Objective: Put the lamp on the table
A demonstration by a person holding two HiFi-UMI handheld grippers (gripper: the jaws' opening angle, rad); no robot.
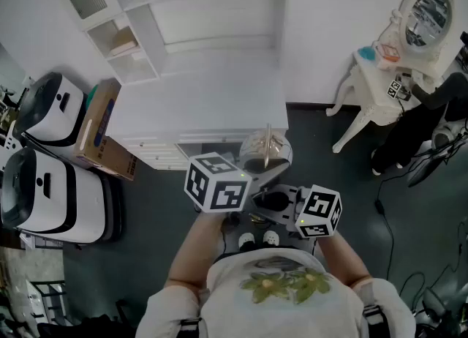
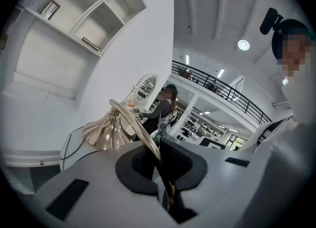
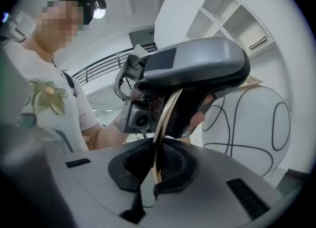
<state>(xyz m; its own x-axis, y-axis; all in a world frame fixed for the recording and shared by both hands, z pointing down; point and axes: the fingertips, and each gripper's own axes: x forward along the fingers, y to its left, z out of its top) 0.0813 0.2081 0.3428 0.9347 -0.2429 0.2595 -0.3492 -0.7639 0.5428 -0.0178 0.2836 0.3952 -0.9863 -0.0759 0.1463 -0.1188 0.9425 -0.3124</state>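
Lamp [image 1: 267, 151] is held up in front of the person's chest at the near edge of the white table [image 1: 212, 95]; can't tell if it hangs over the top or short of it. Both claws are clamped on its curved gold stem [image 2: 129, 119]: left gripper [image 2: 165, 172] and right gripper [image 3: 154, 172], jaws pinched tight on the rod. Marker cubes cover the jaw tips in head view, lamp base not seen, globe shade [image 3: 254, 121] partly behind left gripper.
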